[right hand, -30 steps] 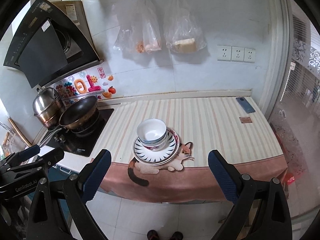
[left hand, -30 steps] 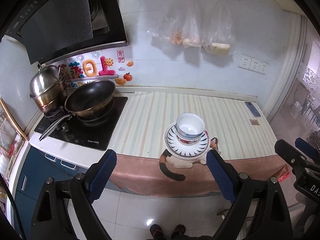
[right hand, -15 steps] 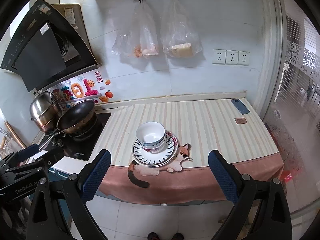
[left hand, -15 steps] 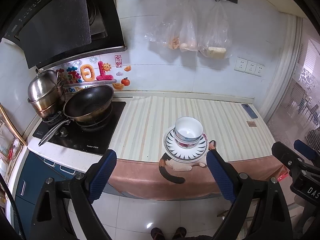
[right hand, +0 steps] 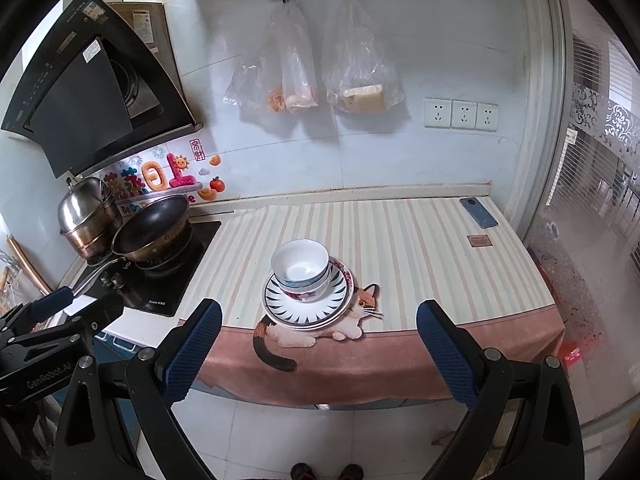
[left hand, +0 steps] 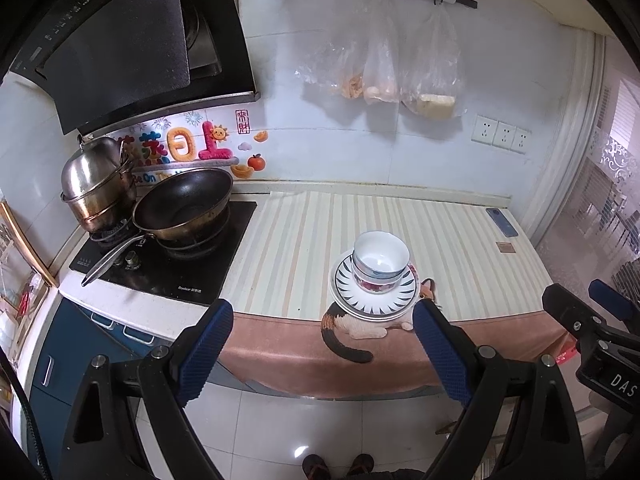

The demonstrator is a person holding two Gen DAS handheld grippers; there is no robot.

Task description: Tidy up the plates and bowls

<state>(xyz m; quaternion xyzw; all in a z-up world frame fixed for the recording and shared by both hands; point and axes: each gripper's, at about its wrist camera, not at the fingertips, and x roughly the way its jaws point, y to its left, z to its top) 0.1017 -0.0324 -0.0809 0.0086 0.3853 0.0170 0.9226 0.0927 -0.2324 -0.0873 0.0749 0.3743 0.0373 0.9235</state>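
White bowls (left hand: 381, 260) (right hand: 301, 270) sit nested on a small stack of patterned plates (left hand: 374, 298) (right hand: 308, 310), near the front edge of the striped counter mat (left hand: 316, 240) (right hand: 400, 248). My left gripper (left hand: 322, 322) hangs open in front of the counter, over the floor, with nothing between its blue pads. My right gripper (right hand: 318, 320) is also open and holds nothing, back from the counter edge. The stack lies beyond both grippers, untouched. Each gripper shows at the edge of the other's view.
A black wok (left hand: 184, 206) and a steel pot (left hand: 96, 188) stand on the stove at left under a range hood (left hand: 120, 40). Plastic bags (right hand: 312, 76) hang on the wall. A phone (right hand: 478, 212) lies at the counter's far right. A person's shoes (left hand: 336, 466) show on the tiled floor.
Both views have drawn back a little from the counter, so the stack looks smaller. The bowls and plates have not moved, and both grippers stay open.
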